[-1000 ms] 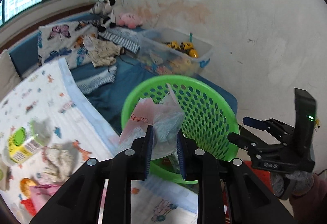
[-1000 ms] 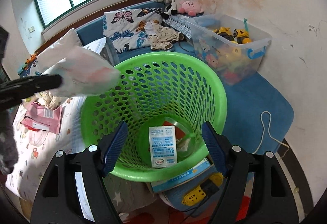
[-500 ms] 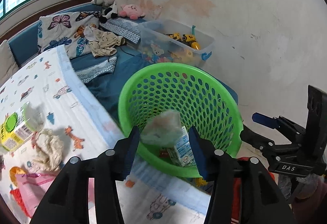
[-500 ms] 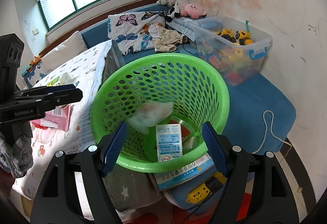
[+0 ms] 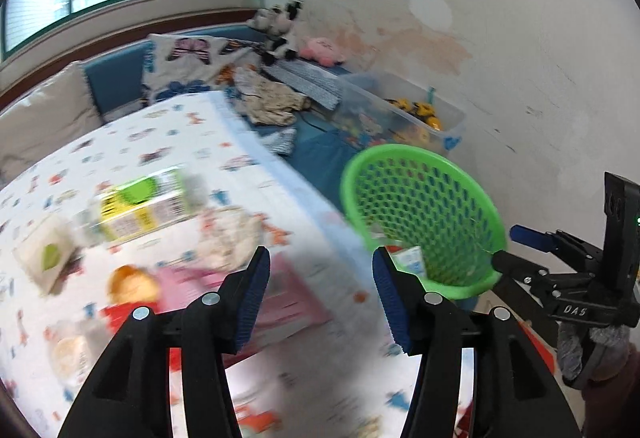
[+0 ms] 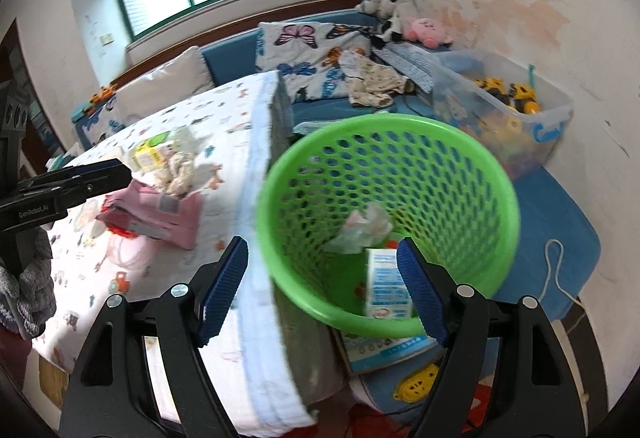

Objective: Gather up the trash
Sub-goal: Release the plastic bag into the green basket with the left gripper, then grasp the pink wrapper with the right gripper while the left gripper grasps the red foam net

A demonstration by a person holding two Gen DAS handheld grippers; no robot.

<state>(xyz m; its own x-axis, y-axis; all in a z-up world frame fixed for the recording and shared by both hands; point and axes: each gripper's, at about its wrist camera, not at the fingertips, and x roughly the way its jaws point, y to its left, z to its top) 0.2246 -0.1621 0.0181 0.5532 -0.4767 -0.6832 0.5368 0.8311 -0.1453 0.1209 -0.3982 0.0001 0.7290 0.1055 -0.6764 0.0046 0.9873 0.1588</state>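
Observation:
The green mesh basket [image 6: 472,174] stands on the floor beside the table; it also shows in the left wrist view [image 5: 476,194]. Inside lie a crumpled plastic wrapper [image 6: 362,226] and a small white carton [image 6: 386,288]. My left gripper [image 5: 320,292] is open and empty above the table, near a pink packet [image 5: 276,294], a crumpled tissue [image 5: 228,238] and a yellow-green carton [image 5: 140,210]. My right gripper [image 6: 322,286] is open and empty at the basket's near rim.
The table carries a white patterned cloth [image 6: 240,158] with more litter [image 5: 46,256]. A clear toy bin [image 6: 504,110] stands behind the basket on a blue mat [image 6: 560,238]. A booklet and yellow power strip [image 6: 416,386] lie under the basket.
My left gripper opened and dropped the crumpled wrapper into the basket, then swung left over the table. My right gripper stayed open by the basket.

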